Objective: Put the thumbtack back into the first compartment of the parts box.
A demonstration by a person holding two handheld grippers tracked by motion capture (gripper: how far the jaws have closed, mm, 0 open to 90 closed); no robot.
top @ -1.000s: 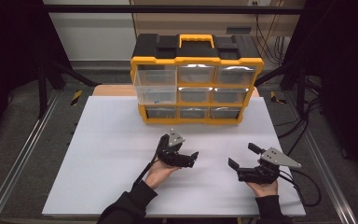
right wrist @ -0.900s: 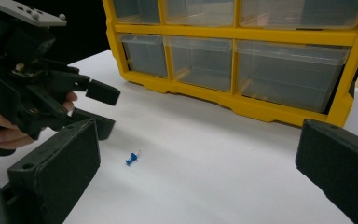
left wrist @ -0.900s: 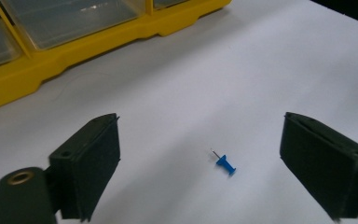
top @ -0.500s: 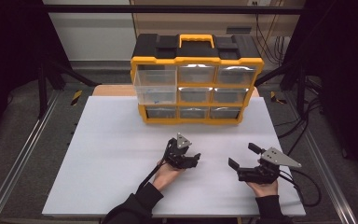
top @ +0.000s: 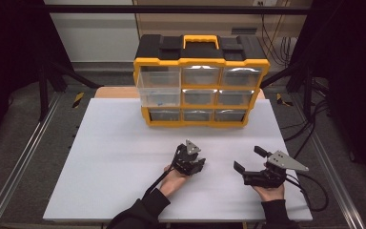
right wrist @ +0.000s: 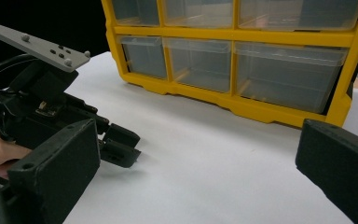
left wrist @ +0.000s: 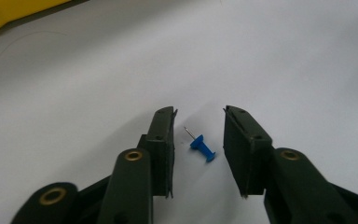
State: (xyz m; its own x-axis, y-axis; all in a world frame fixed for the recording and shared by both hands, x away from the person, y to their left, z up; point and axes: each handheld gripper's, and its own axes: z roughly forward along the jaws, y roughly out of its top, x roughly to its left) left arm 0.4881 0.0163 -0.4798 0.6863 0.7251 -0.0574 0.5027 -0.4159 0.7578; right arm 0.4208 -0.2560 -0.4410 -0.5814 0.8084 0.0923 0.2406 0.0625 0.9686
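Note:
A small blue pushpin (left wrist: 203,148) lies on the white tabletop (top: 119,148), its needle pointing away, in the left gripper view. My left gripper (left wrist: 199,112) points down at it with a jaw on either side; the jaws have just been closing, and a gap still shows on both sides of the pin. In the high view the left gripper (top: 199,165) sits near the table's front centre. My right gripper (top: 249,159) rests to its right, jaws wide open and nothing between them. The right gripper view looks past its own jaws (right wrist: 198,140) at the left gripper (right wrist: 121,150).
A yellow and black drawer organizer (top: 201,81) with clear drawers stands at the back of the table. Its left middle drawer (top: 158,91) is pulled out a little. The organizer's lower rows (right wrist: 233,60) face the right gripper. Cables trail off the right front edge.
My left gripper has shifted a little to the right and sunk toward the table, and its jaws have narrowed. The right gripper has stayed where it was.

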